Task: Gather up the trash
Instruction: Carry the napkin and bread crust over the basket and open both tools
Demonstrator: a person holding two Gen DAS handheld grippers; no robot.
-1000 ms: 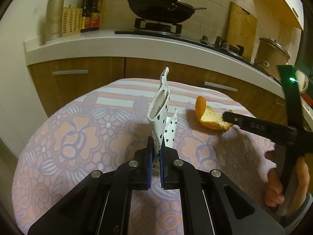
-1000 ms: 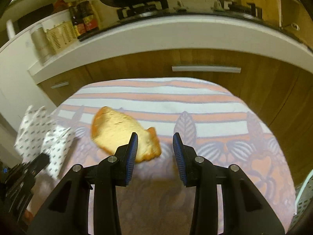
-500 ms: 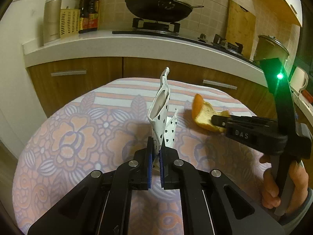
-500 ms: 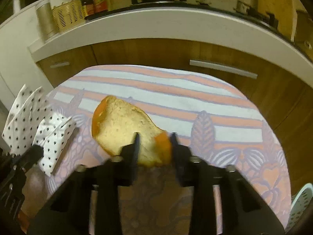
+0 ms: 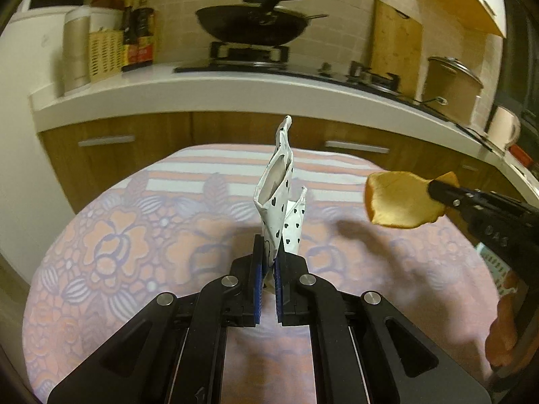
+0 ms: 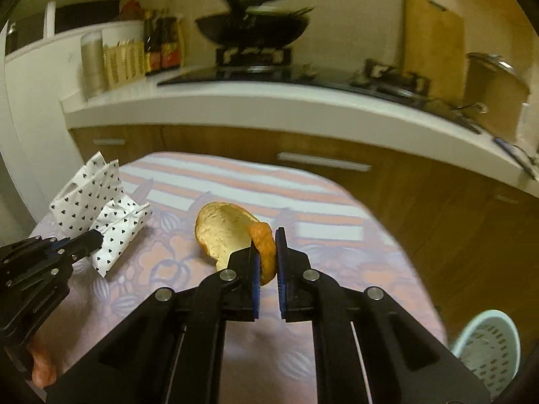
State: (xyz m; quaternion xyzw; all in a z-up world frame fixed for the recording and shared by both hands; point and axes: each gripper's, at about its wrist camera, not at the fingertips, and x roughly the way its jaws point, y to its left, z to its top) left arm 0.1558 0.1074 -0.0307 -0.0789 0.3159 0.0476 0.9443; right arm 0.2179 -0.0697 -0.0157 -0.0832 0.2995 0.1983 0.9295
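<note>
The orange peel (image 6: 232,232) has lifted off the table (image 5: 101,235) — right gripper (image 6: 267,262) clamps it, left gripper (image 5: 267,269) pinches paper (image 5: 279,198).

Below me the table (image 5: 111,245) wears a cloth of orange flowers and lilac leaves, striped orange and white along the far edge by the wooden cabinets. Its surface shows only the pattern and soft shadows. Whether the spotted paper (image 5: 281,202) touches the cloth, I cannot tell.

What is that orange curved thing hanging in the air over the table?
Over the table with the pink flowered cloth, the right gripper pinches a curved orange peel with a pale inside. Unlike the white heart-printed paper wrapper beside it, it is orange and rounded.
</note>
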